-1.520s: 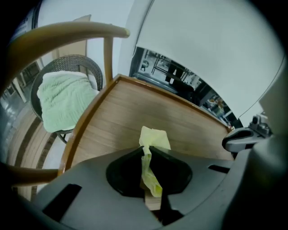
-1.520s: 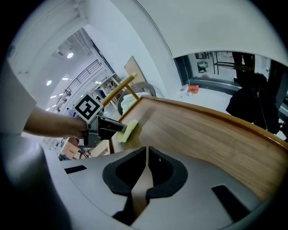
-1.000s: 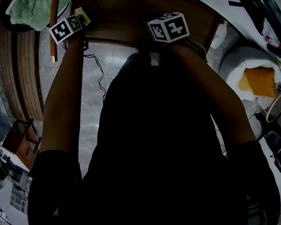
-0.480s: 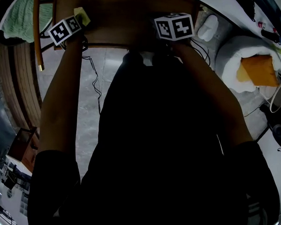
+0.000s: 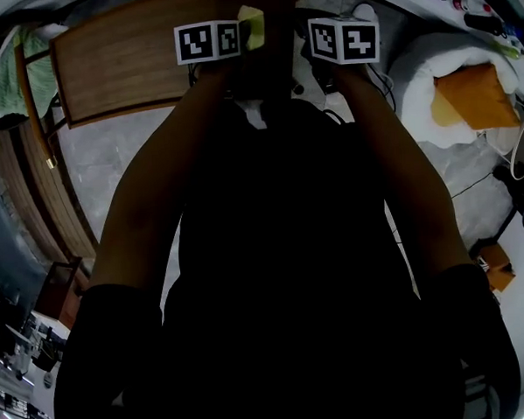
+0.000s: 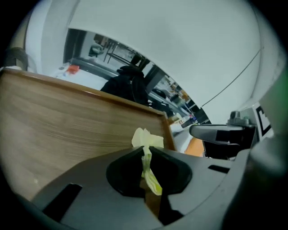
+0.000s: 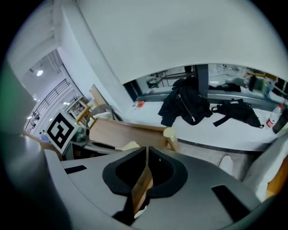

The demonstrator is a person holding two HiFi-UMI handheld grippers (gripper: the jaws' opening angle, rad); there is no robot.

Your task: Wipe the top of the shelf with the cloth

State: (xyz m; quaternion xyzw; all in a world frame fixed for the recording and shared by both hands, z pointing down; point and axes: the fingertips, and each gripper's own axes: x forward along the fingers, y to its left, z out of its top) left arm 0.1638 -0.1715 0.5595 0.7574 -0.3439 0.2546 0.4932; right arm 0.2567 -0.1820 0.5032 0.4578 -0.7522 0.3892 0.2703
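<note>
Honestly, the yellow-green cloth (image 6: pixel 145 138) looked thin, floppy and nearly weightless, bunched into a tuft and clamped between the left gripper's (image 6: pixel 145 151) fingers over the wooden shelf top (image 6: pixel 67 117), near one end of it. The right gripper's (image 7: pixel 146 152) fingers were pressed together on nothing. I'd guess a firm pinch on that bunched edge is plenty, since it'd drag and fold easily.

Floor: grey veined stone floor (image 5: pixel 97 160) is showing beside the shelf.
Walls: a plain white wall (image 7: pixel 157 40) is rising over the room.
Light: a ceiling lamp (image 7: pixel 39 72) is glowing near a railing (image 7: pixel 56 96).
Furniture: a wooden shelf (image 5: pixel 114 67) is standing on the floor; a long white worktop (image 7: pixel 211 132) is carrying black jackets (image 7: pixel 186 105); a white cushion (image 5: pixel 418 100) with an orange middle is lying at the right.
</note>
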